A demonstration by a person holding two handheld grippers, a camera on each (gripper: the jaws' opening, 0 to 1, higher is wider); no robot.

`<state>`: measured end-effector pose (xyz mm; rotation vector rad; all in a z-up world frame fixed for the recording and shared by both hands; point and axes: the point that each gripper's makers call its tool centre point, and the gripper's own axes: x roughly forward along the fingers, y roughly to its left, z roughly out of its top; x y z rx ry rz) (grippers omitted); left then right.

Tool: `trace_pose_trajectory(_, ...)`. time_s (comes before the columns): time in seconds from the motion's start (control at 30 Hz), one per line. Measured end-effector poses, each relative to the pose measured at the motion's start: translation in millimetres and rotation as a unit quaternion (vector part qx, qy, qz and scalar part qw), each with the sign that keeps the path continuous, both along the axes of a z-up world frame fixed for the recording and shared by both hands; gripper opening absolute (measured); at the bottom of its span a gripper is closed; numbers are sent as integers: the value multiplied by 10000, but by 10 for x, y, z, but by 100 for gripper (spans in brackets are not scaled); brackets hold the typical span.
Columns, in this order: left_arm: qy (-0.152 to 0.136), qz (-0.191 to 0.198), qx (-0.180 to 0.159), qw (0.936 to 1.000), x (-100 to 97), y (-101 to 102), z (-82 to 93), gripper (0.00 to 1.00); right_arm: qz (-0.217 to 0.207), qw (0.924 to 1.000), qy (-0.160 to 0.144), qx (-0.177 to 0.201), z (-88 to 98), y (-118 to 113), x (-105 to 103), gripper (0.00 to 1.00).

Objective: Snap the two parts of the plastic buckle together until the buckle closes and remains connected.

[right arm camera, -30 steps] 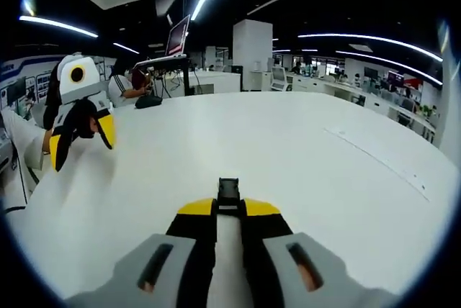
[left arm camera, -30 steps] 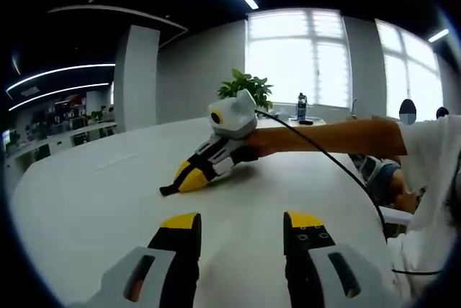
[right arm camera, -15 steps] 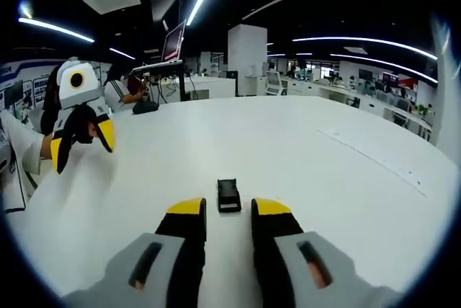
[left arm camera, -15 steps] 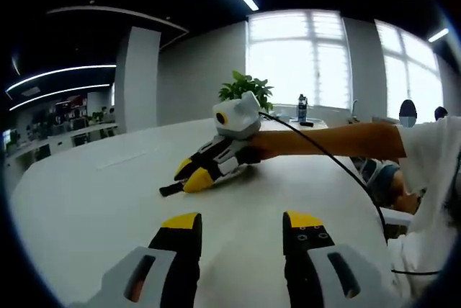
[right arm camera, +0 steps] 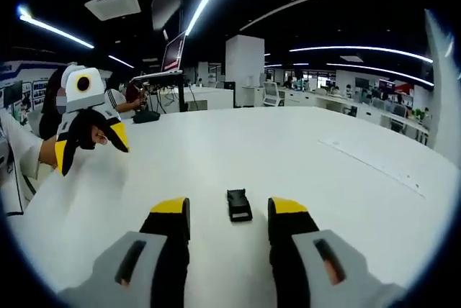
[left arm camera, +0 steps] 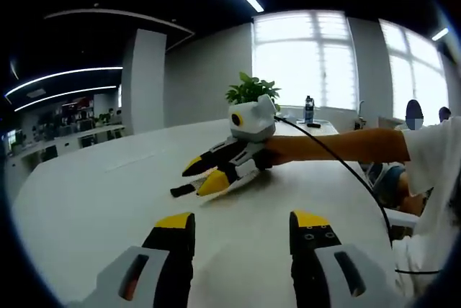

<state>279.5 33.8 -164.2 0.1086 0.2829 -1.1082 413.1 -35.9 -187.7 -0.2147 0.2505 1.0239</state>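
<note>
I count one buckle (right arm camera: 238, 204), small, black and rectangular, lying flat on the white table (right arm camera: 302, 157) at twelve o'clock between my right gripper's (right arm camera: 229, 216) spread, empty jaws. My left gripper (left arm camera: 242, 226) is released too, holding nothing. No lettering I can read on the buckle.

Bare white table (right arm camera: 302, 150) lies all around the black buckle (right arm camera: 238, 204), which sits between my right hand-held gripper (right arm camera: 228, 219)'s spread jaws. My left hand-held gripper (right arm camera: 90, 137) hovers well apart.
</note>
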Motion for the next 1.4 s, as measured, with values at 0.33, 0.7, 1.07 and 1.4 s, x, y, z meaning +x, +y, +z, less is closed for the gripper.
trace_pose_trajectory(0.33,-15,277,97,9996,105,82,29,77,-325,9982,-480,125,259,-60,-178,76)
trace_pose_trajectory(0.7,177,778,16,9968,278,163,11,90,-819,9954,-488,101,428,-330,-471,100)
trace_pose_trajectory(1.07,191,831,-40,9964,262,179,48,89,-1181,9921,-410,-120,323,-717,-727,100)
trace_pose_trajectory(1.4,122,911,-19,9958,226,212,62,88,-1411,9890,-434,129,347,-920,-917,100)
